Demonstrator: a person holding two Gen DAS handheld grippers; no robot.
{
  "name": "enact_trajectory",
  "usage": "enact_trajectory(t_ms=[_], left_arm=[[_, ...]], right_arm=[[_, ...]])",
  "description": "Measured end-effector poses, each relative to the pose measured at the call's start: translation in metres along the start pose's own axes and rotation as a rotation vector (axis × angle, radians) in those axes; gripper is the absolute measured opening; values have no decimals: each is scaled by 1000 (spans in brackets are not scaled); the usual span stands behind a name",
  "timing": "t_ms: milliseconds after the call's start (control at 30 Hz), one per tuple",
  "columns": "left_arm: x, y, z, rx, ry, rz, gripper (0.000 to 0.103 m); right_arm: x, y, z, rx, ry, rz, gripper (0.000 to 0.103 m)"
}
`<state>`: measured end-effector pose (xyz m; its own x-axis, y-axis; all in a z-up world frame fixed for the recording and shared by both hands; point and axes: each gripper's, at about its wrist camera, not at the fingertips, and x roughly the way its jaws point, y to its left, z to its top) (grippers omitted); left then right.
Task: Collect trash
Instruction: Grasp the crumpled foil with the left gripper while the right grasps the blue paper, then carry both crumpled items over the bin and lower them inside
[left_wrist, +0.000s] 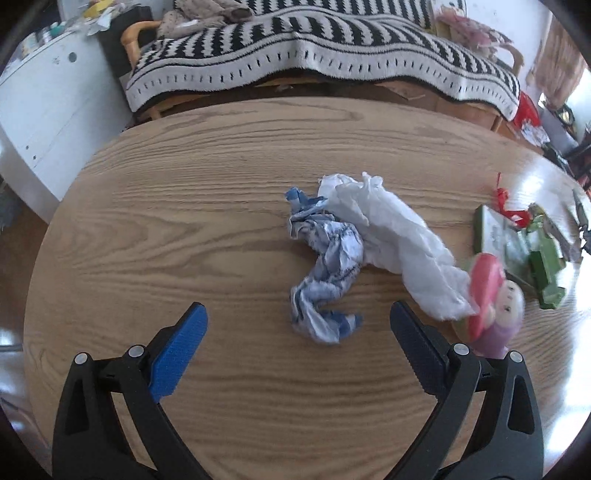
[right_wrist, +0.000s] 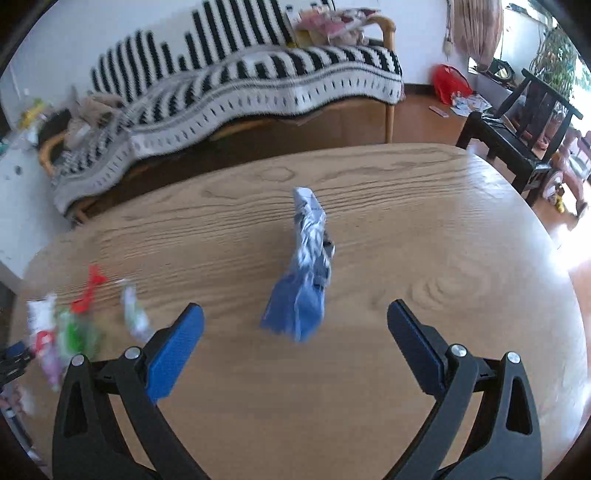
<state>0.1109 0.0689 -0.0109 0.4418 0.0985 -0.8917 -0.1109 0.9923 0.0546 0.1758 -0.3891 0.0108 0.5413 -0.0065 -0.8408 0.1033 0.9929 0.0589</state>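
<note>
A: Item one, left tongs (left_wrist: 298, 323); state?

B: Spread wide, nothing between them; the crumpled blue-and-white patterned paper wad (left_wrist: 325, 273) lies on the round oak-grain desk (left_wrist: 184, 221) dead ahead at 12 o'clock, its near end just inside the gap between the tips; long axis running roughly 12 to 6, along the line of reach.

A: Adjoining it?

B: A crumpled white tissue (left_wrist: 391, 236), touching the wad's side at 1 to 2 o'clock, long axis slanting from 11 to 4.

A: Item two, right tongs (right_wrist: 295, 319)?

B: Also released and empty; a creased blue plastic wrapper (right_wrist: 306, 273) at 12 o'clock on the desk (right_wrist: 443, 229), long axis again 12 to 6, near end level with the tips; blurred, so contact cannot be told.

A: Judgement?

B: Each piece sits nearer its own tongs; each lies lengthwise, so closing would pinch across the narrow width.
</note>
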Motion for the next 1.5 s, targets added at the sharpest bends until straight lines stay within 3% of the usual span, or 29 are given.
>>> enact_trajectory(t_ms=[133, 367, 633, 667, 700, 733, 767, 800, 867, 967, 1200, 1500], left_arm=[[14, 0, 5, 1, 12, -2, 97], [19, 3, 11, -14, -53, -27, 97], [19, 2, 10, -18, -70, -29, 97], [19, 2, 10, -2, -57, -37, 97], [19, 3, 11, 2, -50, -38, 91], [14, 5, 10, -2, -62, -32, 75], [7, 7, 11, -1, -72, -22, 16], [4, 9, 11, -12, -41, -19, 18], [-2, 16, 6, -55, -16, -64, 17], [-26, 15, -1, -19, -59, -33, 17], [-95, 3, -10, 9, -146, -50, 17], [-192, -57, -41, 108, -276, -129, 17]], right_arm=[[41, -2, 9, -17, 73, -89, 96], [59, -2, 11, -9, -6, -72, 98], [53, -7, 6, -72, -19, -23, 98], [51, -7, 5, -70, -31, -24, 94], [42, -10, -1, -65, -61, -24, 81], [36, -11, -2, -60, -74, -16, 25], [34, -14, -2, -31, -53, 3, 27], [30, -18, -5, 9, -47, 58, 27], [21, -16, -9, 0, -62, 53, 27], [1, -16, -13, -3, -83, 70, 27], [-66, -20, -23, -8, -141, 97, 27], [-171, -46, -62, -1, -248, 126, 27]])
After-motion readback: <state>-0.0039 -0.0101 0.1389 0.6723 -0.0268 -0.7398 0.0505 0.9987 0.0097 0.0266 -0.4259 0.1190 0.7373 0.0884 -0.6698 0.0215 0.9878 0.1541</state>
